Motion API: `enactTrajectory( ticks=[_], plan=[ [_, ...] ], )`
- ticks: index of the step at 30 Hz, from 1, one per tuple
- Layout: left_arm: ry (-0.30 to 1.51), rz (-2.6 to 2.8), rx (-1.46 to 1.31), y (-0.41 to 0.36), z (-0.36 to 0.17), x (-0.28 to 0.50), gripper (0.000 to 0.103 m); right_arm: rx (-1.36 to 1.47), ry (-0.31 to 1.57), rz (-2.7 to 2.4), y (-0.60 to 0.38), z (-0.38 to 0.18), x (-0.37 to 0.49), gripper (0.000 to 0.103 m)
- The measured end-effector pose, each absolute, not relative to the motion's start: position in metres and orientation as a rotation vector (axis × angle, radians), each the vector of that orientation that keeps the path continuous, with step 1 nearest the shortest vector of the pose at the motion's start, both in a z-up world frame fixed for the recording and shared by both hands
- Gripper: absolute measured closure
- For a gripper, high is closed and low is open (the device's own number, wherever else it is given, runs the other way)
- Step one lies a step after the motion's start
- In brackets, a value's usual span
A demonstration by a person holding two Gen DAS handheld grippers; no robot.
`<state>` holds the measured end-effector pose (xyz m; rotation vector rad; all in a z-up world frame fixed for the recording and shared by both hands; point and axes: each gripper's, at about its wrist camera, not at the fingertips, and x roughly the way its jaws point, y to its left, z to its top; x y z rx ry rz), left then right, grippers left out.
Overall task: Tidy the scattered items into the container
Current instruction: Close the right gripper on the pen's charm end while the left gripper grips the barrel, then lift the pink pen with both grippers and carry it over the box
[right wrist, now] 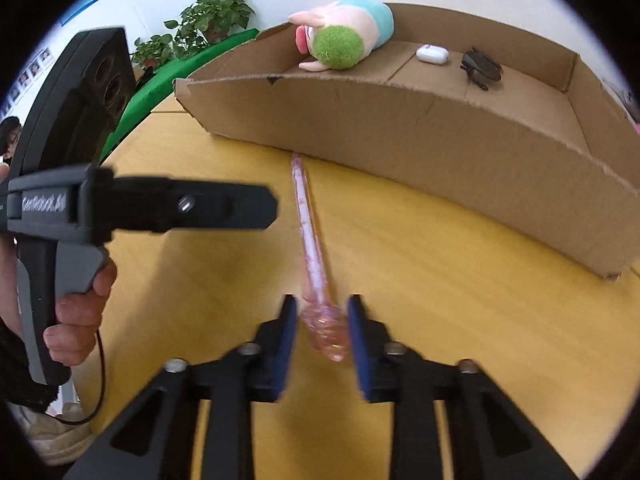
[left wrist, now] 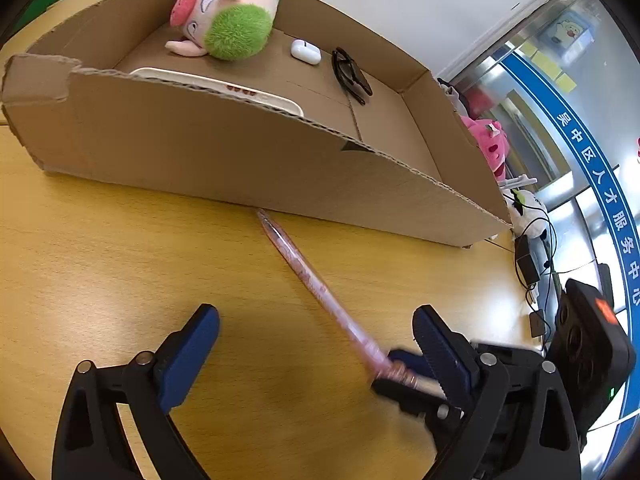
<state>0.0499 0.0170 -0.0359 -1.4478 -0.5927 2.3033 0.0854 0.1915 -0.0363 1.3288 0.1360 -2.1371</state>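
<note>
So the right hand-held gripper [right wrist: 322,334] has its fingers either side of the fat end of the pink pen [right wrist: 310,248], with a small gap still showing on both sides. It's blurry, so I can't tell if the pads actually bite yet. The left hand-held gripper [left wrist: 316,344] is spread wide with nothing in it, hanging just beside the right one.

The pen lies on the yellow surface [right wrist: 440,280], running straight ahead of the right gripper, tip almost touching the near wall of the box [right wrist: 400,128]. I'd say this is the pick-up step for the pen, probably the last loose item on this side. Next it needs a firm squeeze, a lift high enough to clear that wall, then a drop inside.

Further out, the box already holds a white tray [left wrist: 224,86] against the near wall, then a plush pig [left wrist: 226,12], a white earbud case [left wrist: 306,52] and dark folded glasses [left wrist: 352,76] toward the back.
</note>
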Motion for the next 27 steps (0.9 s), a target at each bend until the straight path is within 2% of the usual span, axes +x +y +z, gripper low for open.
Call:
enactTrajectory(
  ticks=[3, 5, 6, 8, 9, 10, 11, 19, 27],
  plan=[
    [-0.596, 2.275, -1.452, 0.023, -0.037, 0.047, 0.022, 1.352, 0.092, -2.123, 0.187, -0.037, 0.099, 0.083],
    [-0.585, 2.253, -1.462, 0.028, -0.038, 0.047, 0.04, 1.356, 0.057, -2.108, 0.184, -0.037, 0.106, 0.083],
    [-0.574, 2.249, -1.467, 0.031, -0.039, 0.047, 0.043, 1.354, 0.04, -2.091, 0.182, -0.038, 0.108, 0.083],
    [-0.551, 2.246, -1.486, 0.036, -0.04, 0.048, 0.064, 1.342, 0.011, -2.054, 0.176, -0.039, 0.114, 0.082],
    [-0.541, 2.245, -1.501, 0.038, -0.042, 0.048, 0.071, 1.335, 0.012, -2.048, 0.173, -0.039, 0.116, 0.082],
    [-0.537, 2.24, -1.517, 0.038, -0.043, 0.048, 0.087, 1.33, 0.015, -2.048, 0.171, -0.039, 0.119, 0.081],
    [-0.547, 2.225, -1.53, 0.038, -0.046, 0.048, 0.091, 1.331, 0.016, -2.048, 0.169, -0.039, 0.12, 0.082],
    [-0.536, 2.242, -1.518, 0.038, -0.04, 0.058, 0.093, 1.338, -0.037, -2.039, 0.171, -0.04, 0.124, 0.082],
    [-0.47, 2.284, -1.368, 0.045, 0.012, 0.066, 0.094, 1.255, -0.091, -2.092, 0.182, -0.017, 0.128, 0.086]
  ],
)
